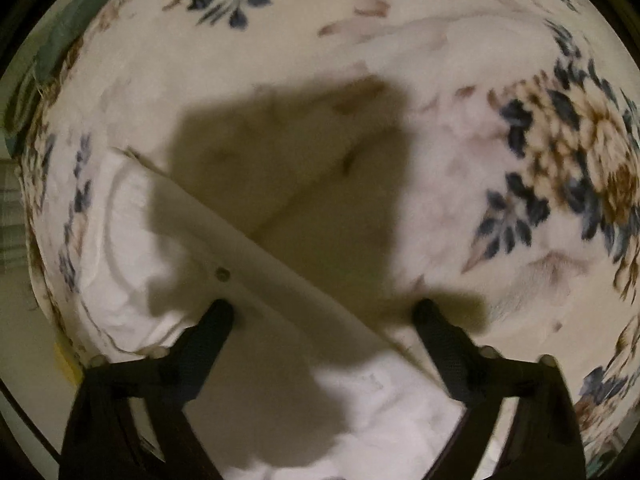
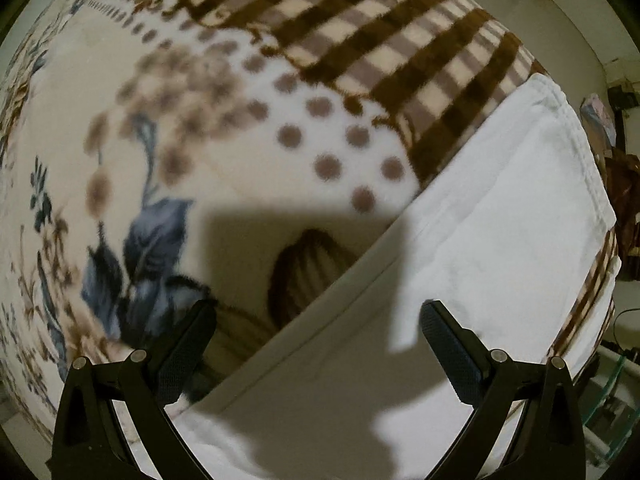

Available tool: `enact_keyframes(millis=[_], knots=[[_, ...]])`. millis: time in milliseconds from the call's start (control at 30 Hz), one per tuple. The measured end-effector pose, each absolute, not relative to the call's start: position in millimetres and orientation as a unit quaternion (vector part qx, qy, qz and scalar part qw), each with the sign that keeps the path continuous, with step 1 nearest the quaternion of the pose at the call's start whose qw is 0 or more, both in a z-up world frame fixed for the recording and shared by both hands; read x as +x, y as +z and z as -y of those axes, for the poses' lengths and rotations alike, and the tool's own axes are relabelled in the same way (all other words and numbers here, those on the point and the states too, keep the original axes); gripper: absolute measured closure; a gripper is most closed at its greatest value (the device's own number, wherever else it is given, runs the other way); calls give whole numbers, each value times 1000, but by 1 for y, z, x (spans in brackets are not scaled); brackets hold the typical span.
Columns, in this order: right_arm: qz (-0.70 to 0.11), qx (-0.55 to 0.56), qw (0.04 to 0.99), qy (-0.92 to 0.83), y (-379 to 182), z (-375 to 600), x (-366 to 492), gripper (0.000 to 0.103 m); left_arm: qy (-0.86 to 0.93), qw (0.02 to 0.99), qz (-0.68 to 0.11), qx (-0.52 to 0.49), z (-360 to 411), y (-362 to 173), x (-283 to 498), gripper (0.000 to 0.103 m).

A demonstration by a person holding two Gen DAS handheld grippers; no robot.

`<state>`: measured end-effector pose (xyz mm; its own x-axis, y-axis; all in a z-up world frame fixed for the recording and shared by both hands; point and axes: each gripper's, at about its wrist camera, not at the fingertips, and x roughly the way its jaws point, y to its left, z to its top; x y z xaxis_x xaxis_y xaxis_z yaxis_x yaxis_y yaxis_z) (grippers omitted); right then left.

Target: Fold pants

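Observation:
White pants lie flat on a flowered blanket. In the left wrist view the waistband end (image 1: 132, 240) with its button (image 1: 221, 274) lies at the lower left, its edge running diagonally. My left gripper (image 1: 324, 312) is open and empty just above that edge, casting a shadow. In the right wrist view a pant leg (image 2: 500, 240) stretches to the upper right, ending in a hem near the blanket's edge. My right gripper (image 2: 318, 316) is open and empty over the leg's long edge.
The cream blanket (image 1: 440, 168) has blue and brown flowers; in the right wrist view its far part is a brown check pattern (image 2: 380, 40). The bed edge and room clutter (image 2: 624, 200) show at the right.

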<state>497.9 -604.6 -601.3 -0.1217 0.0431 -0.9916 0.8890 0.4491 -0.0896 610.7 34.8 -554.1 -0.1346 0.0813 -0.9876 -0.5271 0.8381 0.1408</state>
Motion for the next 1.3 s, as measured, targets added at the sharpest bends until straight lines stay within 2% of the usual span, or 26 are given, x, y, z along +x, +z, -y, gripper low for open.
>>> enact_keyframes(millis=[67,100,167,267,300,367,533,700,833,1000,1133,1300], knots=[[-644,356,559,-382,-600,605,497,7,238,649,-707,-150,-39,-549,605,52],[-644,352,561,-384,-598,604,495,12,235,653,-704,-155,-36,-543,601,57],[-644,350,561,-385,-594,606,488,21,220,665,-693,-170,-44,-539,595,86],[-644,347,562,-386,-592,614,480,49,196,679,-679,-199,-54,-530,584,93],[-643,346,564,-386,-590,616,479,68,190,687,-669,-210,-59,-524,579,94],[-640,343,570,-385,-581,621,475,90,179,698,-656,-225,-65,-511,567,97],[-625,351,593,-366,-548,630,456,97,139,732,-618,-251,-86,-472,531,98],[-606,364,616,-348,-503,628,418,98,97,763,-590,-246,-82,-435,475,99],[-590,381,628,-335,-451,604,356,99,92,778,-567,-253,-85,-411,426,99],[-581,384,643,-321,-420,585,295,99,99,789,-546,-265,-95,-393,358,99],[-590,365,651,-309,-414,571,244,99,115,780,-550,-276,-105,-406,298,99],[-623,318,648,-303,-427,550,189,99,149,752,-574,-287,-115,-459,239,99]])
